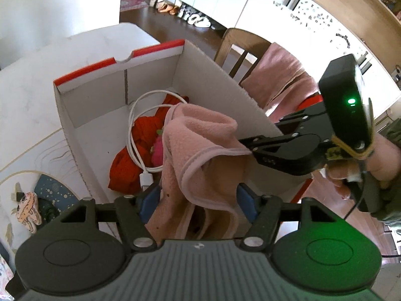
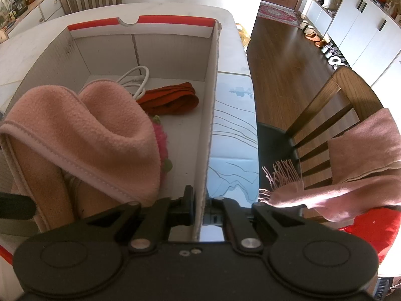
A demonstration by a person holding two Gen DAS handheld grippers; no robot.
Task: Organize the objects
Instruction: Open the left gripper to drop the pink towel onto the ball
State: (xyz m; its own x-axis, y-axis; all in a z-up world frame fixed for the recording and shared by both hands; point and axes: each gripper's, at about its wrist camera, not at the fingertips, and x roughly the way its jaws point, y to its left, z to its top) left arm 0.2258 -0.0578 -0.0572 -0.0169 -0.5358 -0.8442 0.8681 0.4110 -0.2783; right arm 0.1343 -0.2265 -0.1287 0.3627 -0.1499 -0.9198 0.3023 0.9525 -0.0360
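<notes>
A white cardboard box (image 1: 213, 75) with a red rim stands on the table; it also shows in the right wrist view (image 2: 175, 50). Inside lie a red cloth (image 1: 127, 160), a white cable (image 1: 132, 130) and a pink plush toy (image 1: 158, 148). My left gripper (image 1: 198, 200) holds a pink fleece towel (image 1: 200, 140) between its blue pads, over the box's near end. My right gripper (image 2: 199, 208) is shut on the box's right wall (image 2: 211, 115); in the left wrist view it (image 1: 253, 148) sits at that wall beside the towel.
A wooden chair (image 2: 333, 100) with a pink fringed scarf (image 2: 351, 165) stands to the right of the white table (image 2: 233, 105). A red cushion (image 2: 371, 228) lies on its seat. Cabinets and shoes line the far wall.
</notes>
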